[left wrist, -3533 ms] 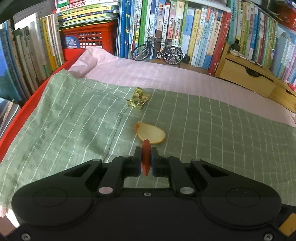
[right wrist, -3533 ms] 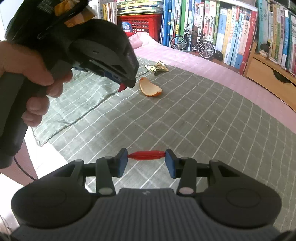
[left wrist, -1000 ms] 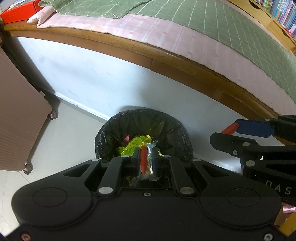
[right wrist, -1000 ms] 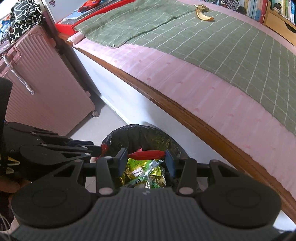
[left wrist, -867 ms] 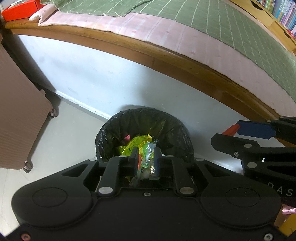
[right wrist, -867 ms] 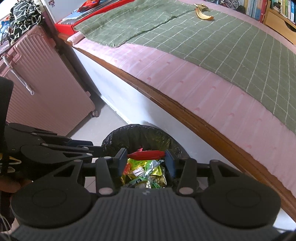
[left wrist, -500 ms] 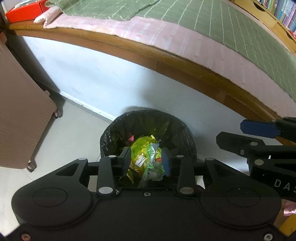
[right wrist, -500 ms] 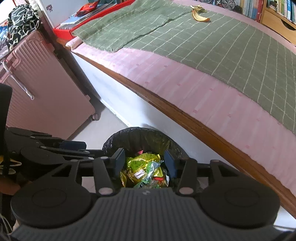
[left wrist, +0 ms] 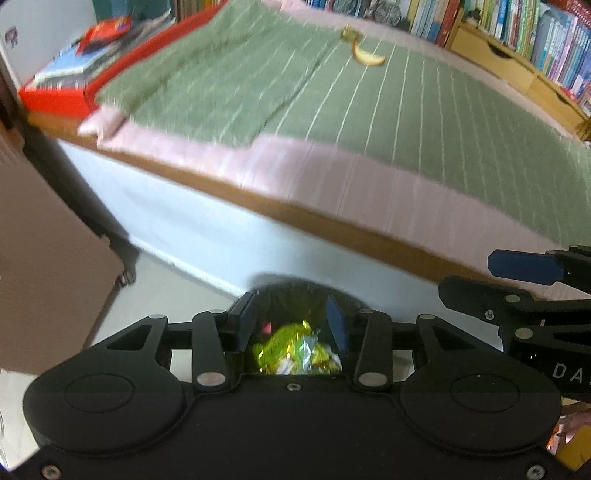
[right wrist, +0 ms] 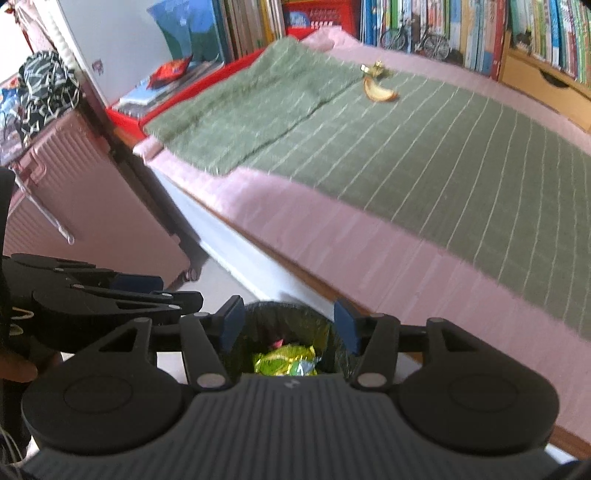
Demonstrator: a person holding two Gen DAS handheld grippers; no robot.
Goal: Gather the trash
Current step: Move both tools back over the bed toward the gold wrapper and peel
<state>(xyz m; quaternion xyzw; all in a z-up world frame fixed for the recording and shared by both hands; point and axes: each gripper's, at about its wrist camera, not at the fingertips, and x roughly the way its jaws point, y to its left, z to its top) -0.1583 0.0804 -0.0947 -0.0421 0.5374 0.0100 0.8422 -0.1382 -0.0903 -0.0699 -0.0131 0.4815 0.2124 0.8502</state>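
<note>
A bin lined with a black bag (left wrist: pixel 280 295) (right wrist: pixel 280 312) stands on the floor by the bed, with shiny green and gold wrappers (left wrist: pixel 295 349) (right wrist: pixel 286 360) inside. My left gripper (left wrist: pixel 293 319) hangs above it, its jaws opening with nothing between them. My right gripper (right wrist: pixel 288 319) is over the same bin, jaws also opening and empty. Far off on the green blanket lie an orange peel (left wrist: pixel 367 57) (right wrist: pixel 378 94) and a crumpled gold wrapper (left wrist: pixel 349 33) (right wrist: pixel 376 68). The right gripper's blue pad (left wrist: pixel 524 266) shows at the right edge of the left wrist view.
The bed (right wrist: pixel 406 243) with its pink sheet and wooden edge runs above the bin. A pink suitcase (right wrist: pixel 85 206) stands on the floor to the left. A red tray of books (left wrist: pixel 62 92) lies at the bed's end. Bookshelves (right wrist: pixel 424 22) and wooden drawers (left wrist: pixel 498 59) line the far side.
Both grippers let go of their red scraps over the bin and their jaws spread. Both have risen, so the bin sits lower in each view and more of the bed shows.
</note>
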